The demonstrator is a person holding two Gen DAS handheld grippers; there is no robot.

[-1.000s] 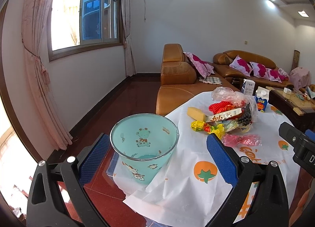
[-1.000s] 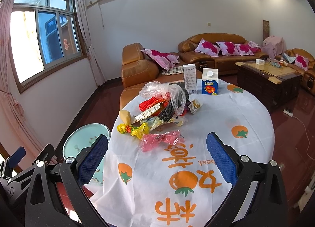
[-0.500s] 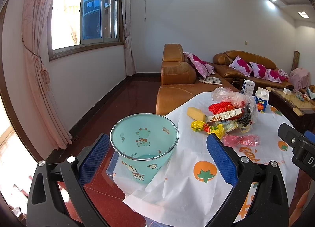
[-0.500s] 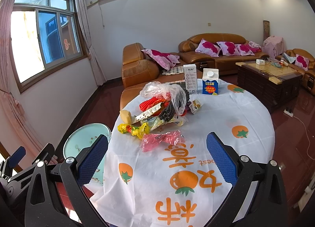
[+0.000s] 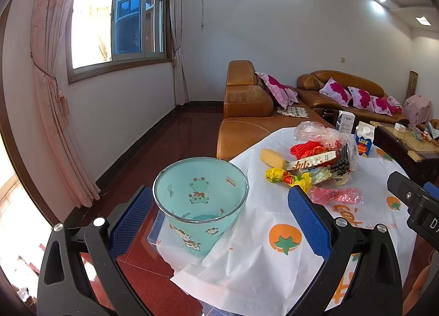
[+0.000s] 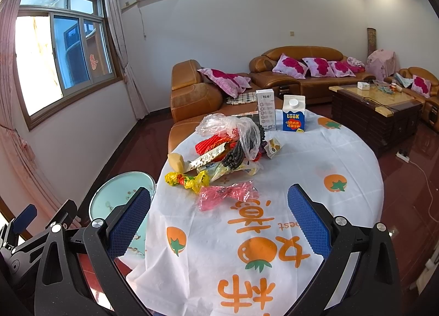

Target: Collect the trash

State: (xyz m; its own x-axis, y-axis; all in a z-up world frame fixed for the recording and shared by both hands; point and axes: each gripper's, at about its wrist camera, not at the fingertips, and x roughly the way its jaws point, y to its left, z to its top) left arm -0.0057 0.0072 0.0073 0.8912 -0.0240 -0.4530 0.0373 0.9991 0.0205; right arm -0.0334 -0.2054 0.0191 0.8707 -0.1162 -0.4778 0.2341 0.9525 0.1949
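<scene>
A heap of trash (image 6: pixel 222 151) lies on the round table's white tomato-print cloth (image 6: pixel 315 157): a clear plastic bag, red netting, a yellow sponge, a yellow wrapper (image 6: pixel 186 180) and a pink wrapper (image 6: pixel 226 195) nearest me. In the left wrist view the same heap (image 5: pixel 315 157) sits right of a mint cartoon-print bin (image 5: pixel 200 201) standing by the table's left edge. My left gripper (image 5: pixel 219 220) is open, its fingers straddling the bin from a distance. My right gripper (image 6: pixel 219 222) is open above the cloth, short of the pink wrapper. The bin (image 6: pixel 120 201) shows at lower left.
A blue milk carton (image 6: pixel 293 118) and a white box (image 6: pixel 265 110) stand upright at the table's far side. Brown leather sofas (image 6: pixel 197 94) with pink cushions line the back. A dark coffee table (image 6: pixel 376 107) is at right. Red tiled floor lies left of the bin.
Almost nothing differs. The right wrist view has crept very slightly forward toward the trash; the left gripper and the bin hold the same position.
</scene>
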